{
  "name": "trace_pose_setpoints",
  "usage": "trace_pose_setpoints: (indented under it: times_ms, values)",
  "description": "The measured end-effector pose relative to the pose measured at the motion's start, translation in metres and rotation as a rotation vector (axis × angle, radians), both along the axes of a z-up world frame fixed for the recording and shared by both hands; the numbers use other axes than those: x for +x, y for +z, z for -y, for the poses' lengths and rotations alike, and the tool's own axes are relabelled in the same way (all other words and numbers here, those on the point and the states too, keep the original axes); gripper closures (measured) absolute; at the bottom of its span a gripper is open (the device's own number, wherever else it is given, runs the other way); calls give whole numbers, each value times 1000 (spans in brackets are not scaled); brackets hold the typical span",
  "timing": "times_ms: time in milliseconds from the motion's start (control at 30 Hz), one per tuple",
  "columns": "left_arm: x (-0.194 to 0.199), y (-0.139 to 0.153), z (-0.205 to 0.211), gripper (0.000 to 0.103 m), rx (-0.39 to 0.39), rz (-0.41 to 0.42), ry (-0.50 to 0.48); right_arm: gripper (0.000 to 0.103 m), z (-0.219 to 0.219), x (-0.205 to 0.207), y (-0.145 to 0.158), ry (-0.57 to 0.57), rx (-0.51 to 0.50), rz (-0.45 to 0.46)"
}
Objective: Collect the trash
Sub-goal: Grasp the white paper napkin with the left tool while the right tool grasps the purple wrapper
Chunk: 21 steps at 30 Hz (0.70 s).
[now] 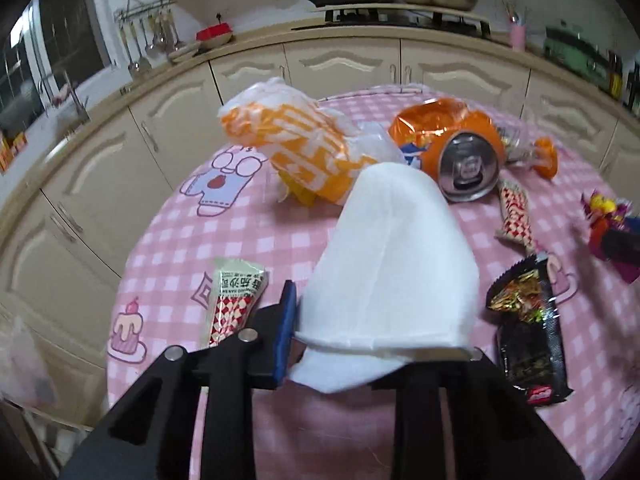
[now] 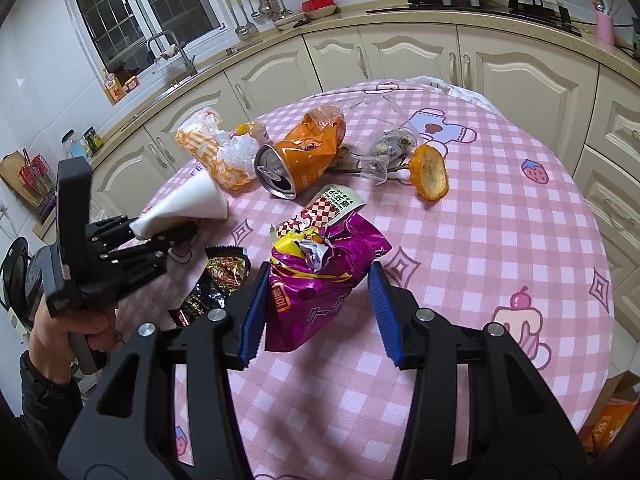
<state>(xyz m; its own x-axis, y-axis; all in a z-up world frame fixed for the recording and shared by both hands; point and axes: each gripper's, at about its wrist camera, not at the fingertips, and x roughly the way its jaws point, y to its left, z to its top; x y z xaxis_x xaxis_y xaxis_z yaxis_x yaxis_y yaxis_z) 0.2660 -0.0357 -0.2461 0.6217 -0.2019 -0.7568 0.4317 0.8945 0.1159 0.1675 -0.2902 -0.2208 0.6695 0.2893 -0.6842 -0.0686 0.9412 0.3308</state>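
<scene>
Trash lies on a round table with a pink checked cloth [image 2: 500,248]. My left gripper [image 1: 376,344] is shut on a white paper napkin [image 1: 392,264] and holds it above the table; it also shows at the left of the right wrist view [image 2: 160,232] with the napkin [image 2: 192,204]. My right gripper [image 2: 316,312] is open, its blue pads on either side of a crumpled purple snack bag [image 2: 320,284], which appears to rest against the left pad. A crushed orange can [image 2: 296,160], an orange-white plastic bag [image 2: 216,148], a black wrapper [image 2: 212,284] and a red-checked wrapper [image 2: 328,208] lie nearby.
An orange peel [image 2: 430,172] and clear plastic wrap [image 2: 384,152] lie at the far side of the table. A second checked wrapper [image 1: 234,300] lies by the left gripper. Cream kitchen cabinets [image 2: 400,56] and a counter with a stove [image 2: 492,0] curve behind the table.
</scene>
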Motion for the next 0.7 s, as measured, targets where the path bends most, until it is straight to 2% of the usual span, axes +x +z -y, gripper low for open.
trace_pose_setpoints:
  times_ms: [167, 333, 433, 700]
  values:
    - [-9, 6, -16, 80, -74, 19, 14, 56, 0, 0, 1, 2, -4, 3]
    - [-29, 24, -24, 84, -181, 67, 28, 56, 5, -2, 2, -8, -2, 7]
    - [-34, 34, -24, 85, -221, 94, 30, 56, 10, -7, 4, -15, 7, 19]
    - [-42, 34, -13, 86, -227, 108, 5, 56, 20, -15, 8, -19, 16, 32]
